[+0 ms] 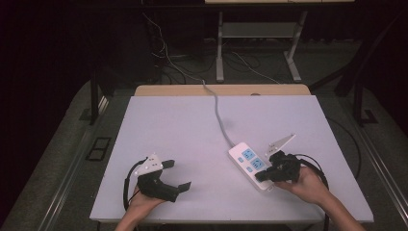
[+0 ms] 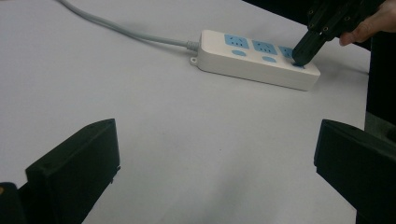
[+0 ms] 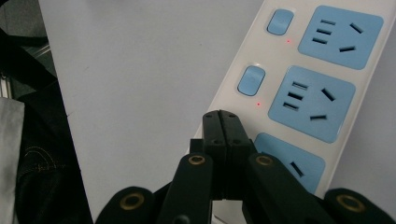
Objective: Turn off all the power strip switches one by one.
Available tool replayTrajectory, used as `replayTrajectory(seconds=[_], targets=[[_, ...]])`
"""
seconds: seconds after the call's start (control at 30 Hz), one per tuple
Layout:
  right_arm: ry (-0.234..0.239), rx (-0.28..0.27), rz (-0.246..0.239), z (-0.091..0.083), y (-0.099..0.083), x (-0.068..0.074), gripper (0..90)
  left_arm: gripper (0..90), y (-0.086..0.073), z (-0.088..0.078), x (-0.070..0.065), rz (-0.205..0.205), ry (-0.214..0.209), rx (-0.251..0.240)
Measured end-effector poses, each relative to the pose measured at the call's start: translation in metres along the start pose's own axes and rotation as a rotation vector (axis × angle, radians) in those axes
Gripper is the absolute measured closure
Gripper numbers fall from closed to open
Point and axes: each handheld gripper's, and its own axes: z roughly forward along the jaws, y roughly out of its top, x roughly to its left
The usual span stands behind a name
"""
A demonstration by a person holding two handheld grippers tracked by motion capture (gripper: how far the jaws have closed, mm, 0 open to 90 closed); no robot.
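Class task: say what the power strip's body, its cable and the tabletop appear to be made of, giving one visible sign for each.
Power strip body: probably smooth white moulded plastic; rounded edges, slight sheen.
Cable: likely grey rubbery or PVC sheath; it lies in soft curves.
Tabletop: matte white board, perhaps laminate; flat and without glare.

The power strip (image 3: 243,93) at the upper right of the right gripper view has a smooth, slightly glossy white plastic shell, with matt light-blue plastic socket faces (image 3: 310,102) and switch buttons (image 3: 251,80). Its grey cable (image 2: 126,31) at the upper left of the left gripper view looks like smooth rubbery sheathing. The tabletop (image 1: 183,130) is a matt, pale, even sheet over a light wooden edge (image 1: 221,90). Both the left gripper (image 1: 179,175) and right gripper (image 3: 226,123) are matt black plastic; brass-coloured metal rivets (image 3: 196,160) shine dully on the right one.
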Motion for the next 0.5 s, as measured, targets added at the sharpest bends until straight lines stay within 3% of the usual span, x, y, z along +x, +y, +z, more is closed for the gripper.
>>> replayTrajectory(seconds=[0.37, 0.5], targets=[[-0.002, 0.011, 0.006, -0.0004, 0.0013, 0.0007, 90.0, 0.0, 0.0001, 0.0003, 0.0006, 0.004, -0.001, 0.003], [0.001, -0.011, 0.007, -0.0042, 0.0017, 0.0003, 90.0, 0.0, 0.0002, 0.0003, 0.0006, 0.004, 0.0, 0.003]])
